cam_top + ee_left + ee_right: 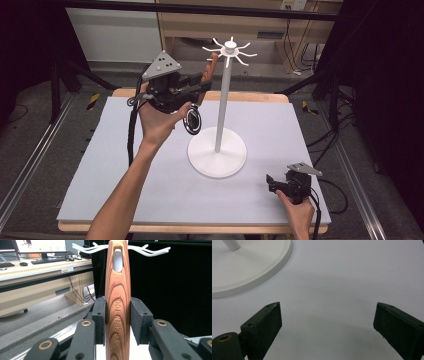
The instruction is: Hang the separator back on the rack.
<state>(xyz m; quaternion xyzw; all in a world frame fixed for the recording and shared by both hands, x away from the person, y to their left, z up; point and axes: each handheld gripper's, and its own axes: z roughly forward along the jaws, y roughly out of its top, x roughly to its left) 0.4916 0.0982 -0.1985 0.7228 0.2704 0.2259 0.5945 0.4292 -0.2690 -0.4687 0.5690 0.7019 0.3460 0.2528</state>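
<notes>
Right tool (328, 322) held wide open, empty, above surface (150, 190) — wooden handle (117, 310) clamped in left tool (117, 320), raised toward hook stand (226, 85).

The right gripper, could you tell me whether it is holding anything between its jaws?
No, the right gripper has its jaws standing wide apart over the bare table, with nothing between them.

Left gripper (202, 86) clamping wooden handle (211, 70)

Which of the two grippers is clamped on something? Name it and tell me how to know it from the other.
The left gripper: its pads press both sides of the wooden handle, held up by the white hook stand. The right gripper stands open above the bare mat.
</notes>
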